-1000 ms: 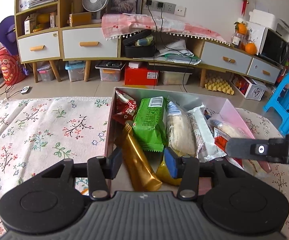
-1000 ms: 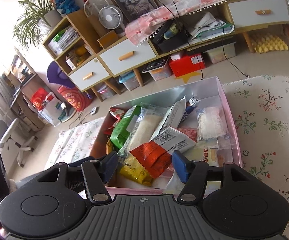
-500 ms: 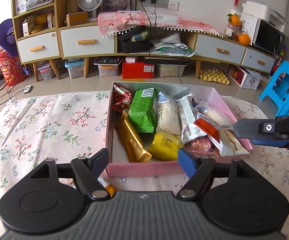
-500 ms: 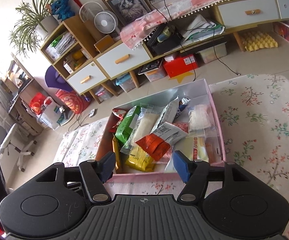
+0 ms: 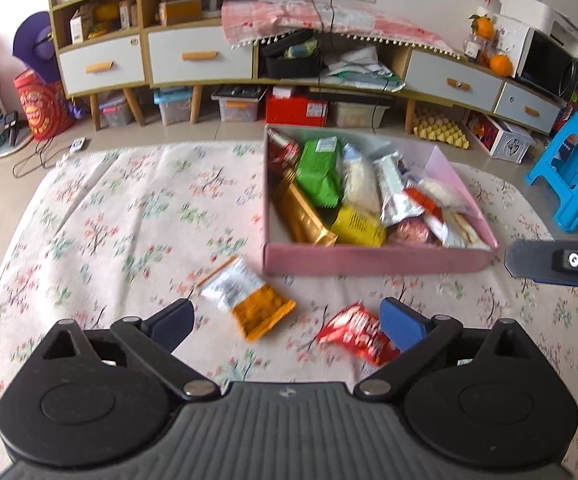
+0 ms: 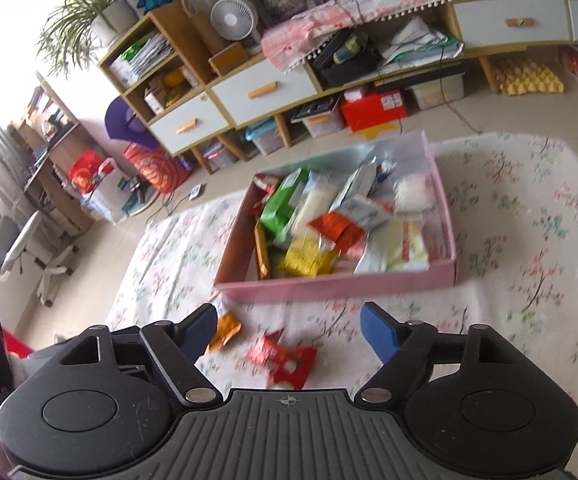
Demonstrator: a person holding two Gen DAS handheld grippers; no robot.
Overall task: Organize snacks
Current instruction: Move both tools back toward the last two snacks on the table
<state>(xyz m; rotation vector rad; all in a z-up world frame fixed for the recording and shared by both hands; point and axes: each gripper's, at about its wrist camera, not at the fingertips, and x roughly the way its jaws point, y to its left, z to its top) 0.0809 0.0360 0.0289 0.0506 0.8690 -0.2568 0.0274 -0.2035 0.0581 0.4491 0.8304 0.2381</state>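
Observation:
A pink box (image 5: pixel 373 259) (image 6: pixel 341 282) on the floral cloth holds several snack packets: green, gold, yellow, white and red ones. In front of it lie an orange-and-white packet (image 5: pixel 245 298) (image 6: pixel 225 328) and a red packet (image 5: pixel 355 336) (image 6: pixel 283 358), both loose on the cloth. My left gripper (image 5: pixel 287 322) hangs above these two with its jaws opening wide and nothing between the pads. My right gripper (image 6: pixel 287 330) is above the red packet, jaws opening, gripping nothing. One right finger (image 5: pixel 553 260) shows at the left wrist view's right edge.
The floral cloth (image 5: pixel 129 216) spreads wide to the left of the box. Behind it stand a low cabinet with drawers (image 5: pixel 193 56), storage bins, a red box (image 5: pixel 295 110) and a blue stool (image 5: pixel 573 168). Office chairs (image 6: pixel 13 244) stand at far left.
Both grippers pulled back and up from the box and their jaws spread wider. The two loose packets in front of the box came into view.

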